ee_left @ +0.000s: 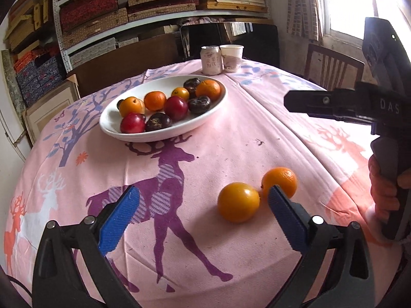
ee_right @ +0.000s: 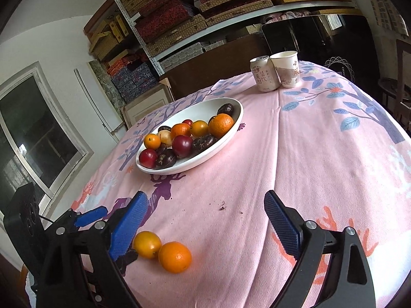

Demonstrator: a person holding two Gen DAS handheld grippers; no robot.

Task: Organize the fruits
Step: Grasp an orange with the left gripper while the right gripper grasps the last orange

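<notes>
Two loose fruits lie touching on the pink tablecloth: a smooth yellow-orange fruit [ee_left: 239, 202] [ee_right: 147, 244] and a dimpled orange [ee_left: 280, 182] [ee_right: 175, 256]. My left gripper [ee_left: 203, 195] is open around the yellow fruit, which sits close to the right-hand finger [ee_left: 285, 218] without being pressed. The orange lies just beyond that finger. A white oval bowl [ee_left: 164, 138] [ee_right: 179, 170] farther back holds several oranges, red plums and dark fruits. My right gripper [ee_right: 205, 197] is open over bare cloth with nothing between its fingers. Both loose fruits lie beside its left finger [ee_right: 128, 225].
A drink can [ee_left: 212, 60] [ee_right: 264, 75] and a paper cup [ee_left: 232, 57] [ee_right: 285, 69] stand at the table's far edge. The right gripper [ee_left: 295, 102], held by a hand [ee_left: 380, 187], hovers at the right. Shelves of boxes and a wooden chair [ee_left: 334, 66] stand behind.
</notes>
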